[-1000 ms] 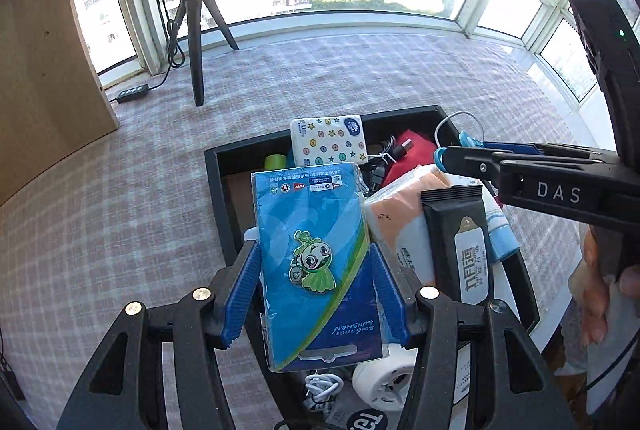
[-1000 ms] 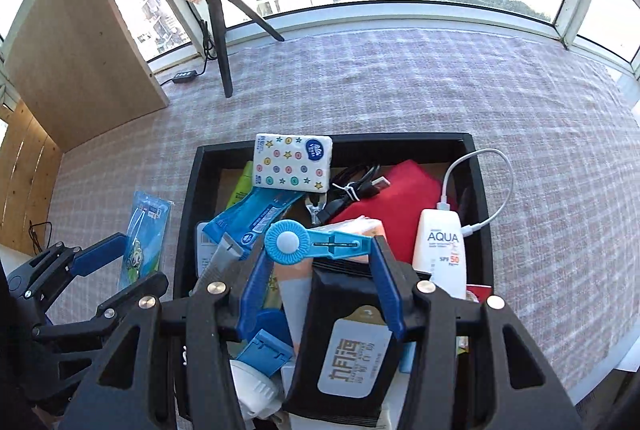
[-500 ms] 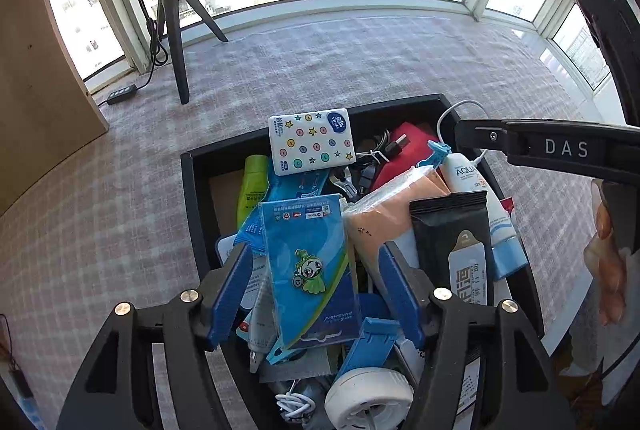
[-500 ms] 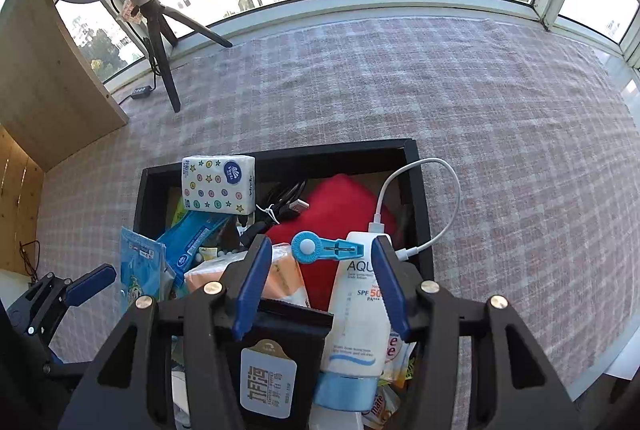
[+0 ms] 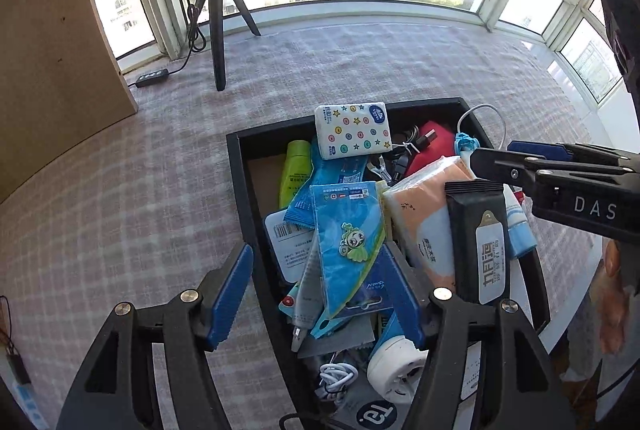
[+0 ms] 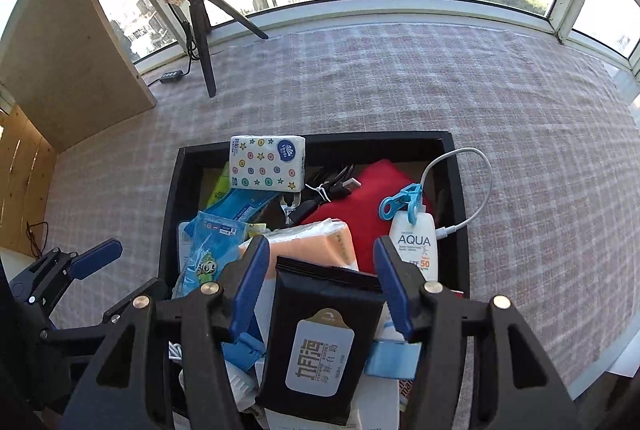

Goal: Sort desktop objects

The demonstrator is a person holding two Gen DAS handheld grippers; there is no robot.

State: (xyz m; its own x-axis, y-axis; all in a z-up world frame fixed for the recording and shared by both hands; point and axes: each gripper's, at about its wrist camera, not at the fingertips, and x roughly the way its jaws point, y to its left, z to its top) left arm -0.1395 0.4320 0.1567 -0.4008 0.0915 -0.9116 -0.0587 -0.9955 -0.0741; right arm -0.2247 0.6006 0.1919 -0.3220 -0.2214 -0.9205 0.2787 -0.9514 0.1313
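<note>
A black box (image 5: 240, 185) on the checked cloth is piled with small goods. On the pile lies a blue packet with a green frog (image 5: 352, 242). My left gripper (image 5: 316, 294) hangs open over it, its pads clear of the packet and its left finger outside the box wall. Beside the packet, a black wet-wipe pack (image 6: 320, 334) rests on an orange tissue pack (image 6: 316, 246). My right gripper (image 6: 320, 282) is open astride the black pack, which lies loose on the heap. From the left wrist view the right gripper (image 5: 520, 165) reaches in from the right.
The box (image 6: 172, 197) also holds a star-printed tissue pack (image 6: 266, 161), a sunscreen tube (image 6: 414, 246) with a blue clip (image 6: 400, 201), red cloth (image 6: 360, 197), a green tube (image 5: 296, 169) and cables. A ring-light tripod (image 5: 216, 29) and wooden board (image 5: 52, 49) stand far left.
My left gripper let go of the frog packet, which now lies in the box. My right gripper opened off the black wipe pack, leaving it on the pile.
</note>
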